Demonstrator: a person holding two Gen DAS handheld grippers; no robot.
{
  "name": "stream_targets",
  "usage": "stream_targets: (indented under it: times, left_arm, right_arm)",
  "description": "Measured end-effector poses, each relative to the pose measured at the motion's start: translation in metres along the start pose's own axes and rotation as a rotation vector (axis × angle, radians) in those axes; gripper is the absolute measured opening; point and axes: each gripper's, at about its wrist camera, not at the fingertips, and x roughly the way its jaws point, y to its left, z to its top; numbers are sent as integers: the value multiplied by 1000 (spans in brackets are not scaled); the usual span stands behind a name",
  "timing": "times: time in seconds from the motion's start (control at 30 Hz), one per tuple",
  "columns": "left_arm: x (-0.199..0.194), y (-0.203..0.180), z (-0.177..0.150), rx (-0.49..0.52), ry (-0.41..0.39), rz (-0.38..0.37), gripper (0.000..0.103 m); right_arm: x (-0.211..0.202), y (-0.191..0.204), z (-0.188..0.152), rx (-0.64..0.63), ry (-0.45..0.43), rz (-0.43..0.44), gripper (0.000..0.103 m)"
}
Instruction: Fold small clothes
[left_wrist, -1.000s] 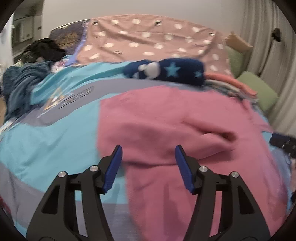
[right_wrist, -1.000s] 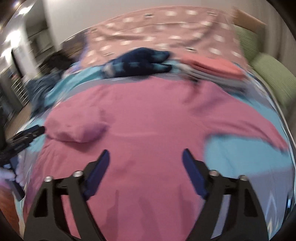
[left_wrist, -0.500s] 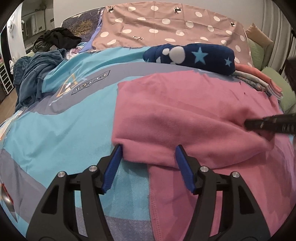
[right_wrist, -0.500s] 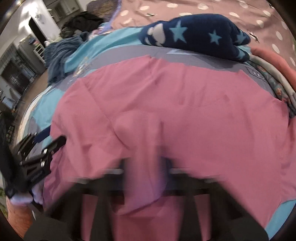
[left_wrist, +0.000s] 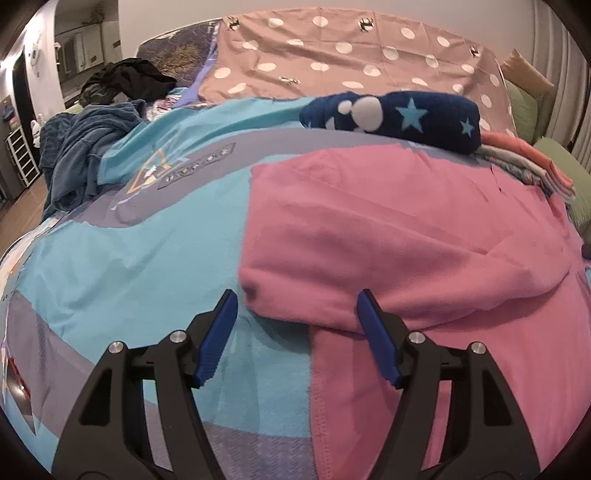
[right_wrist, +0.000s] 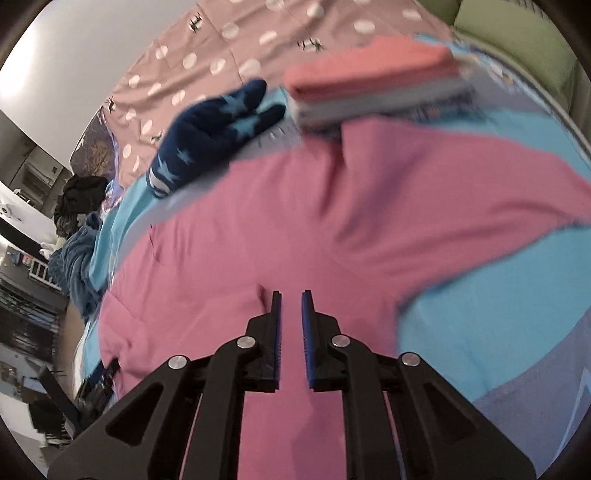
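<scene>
A pink garment (left_wrist: 399, 236) lies spread on the bed with one sleeve folded across its body. My left gripper (left_wrist: 297, 306) is open, its blue pads either side of the folded sleeve's cuff at the garment's left edge. In the right wrist view the same pink garment (right_wrist: 295, 229) fills the middle. My right gripper (right_wrist: 291, 302) hovers over it with its jaws nearly closed, a narrow gap between the pads and nothing held between them.
A navy star-patterned garment (left_wrist: 399, 114) lies beyond the pink one, next to a stack of folded clothes (right_wrist: 373, 85). A blue towel (left_wrist: 81, 147) and dark clothes (left_wrist: 129, 79) sit far left. The bedspread (left_wrist: 140, 251) is turquoise and grey, with a polka-dot cover (left_wrist: 332, 62) behind.
The right gripper closed from wide open to nearly shut, let go of the sleeve and swung toward the right side. The left gripper stayed open at the sleeve cuff.
</scene>
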Motion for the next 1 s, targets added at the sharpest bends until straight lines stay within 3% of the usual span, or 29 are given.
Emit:
stream_targets:
  times: [0.03, 0.07, 0.1, 0.27, 0.33, 0.4, 0.43, 0.47, 0.5, 0.53, 0.63, 0.7, 0.77, 0.83, 0.9, 1.0]
  left_arm:
    - [-3, 2, 1, -9, -9, 0, 69]
    - [-7, 3, 1, -18, -19, -1, 69]
    - [-10, 5, 3, -24, -28, -8, 69]
    - [-16, 7, 21, -17, -49, -28, 67]
    - [-14, 9, 36, -10, -58, -20, 60]
    - [-5, 10, 57, -1, -62, -23, 46]
    - [-1, 9, 64, 11, -61, -29, 44]
    - [5, 7, 73, 33, -55, -38, 39]
    - [14, 2, 82, 74, -42, -45, 37]
    - [20, -3, 86, 110, -32, -46, 37]
    - [39, -25, 93, 266, 3, -56, 37]
    - [47, -35, 92, 359, 10, -48, 45]
    - [50, -39, 90, 399, 7, -47, 54]
    - [52, -37, 89, 407, 8, -60, 57]
    - [56, -36, 87, 406, 11, -54, 59]
    - [74, -39, 79, 432, 44, -22, 58]
  right_arm:
    - [0, 1, -3, -14, 7, 16, 27]
    - [1, 1, -3, -38, 11, 33, 41]
    - [1, 5, -3, -63, 11, 53, 46]
    - [19, 27, 6, -170, 67, 110, 50]
    - [35, 35, 10, -193, 96, 104, 50]
    - [48, 41, 14, -198, 118, 98, 50]
    - [53, 44, 15, -205, 123, 103, 49]
    - [53, 48, 13, -216, 122, 114, 36]
    - [52, 51, 12, -231, 118, 126, 9]
    - [49, 53, 11, -236, 108, 134, 3]
    - [29, 58, 12, -235, 33, 164, 3]
    - [5, 58, 13, -206, -14, 221, 3]
    - [-29, 57, 12, -167, -72, 329, 3]
    - [-57, 59, 10, -178, -143, 375, 3]
    - [-70, 61, 10, -212, -195, 314, 3]
    - [-37, 47, 20, -195, -129, 91, 3]
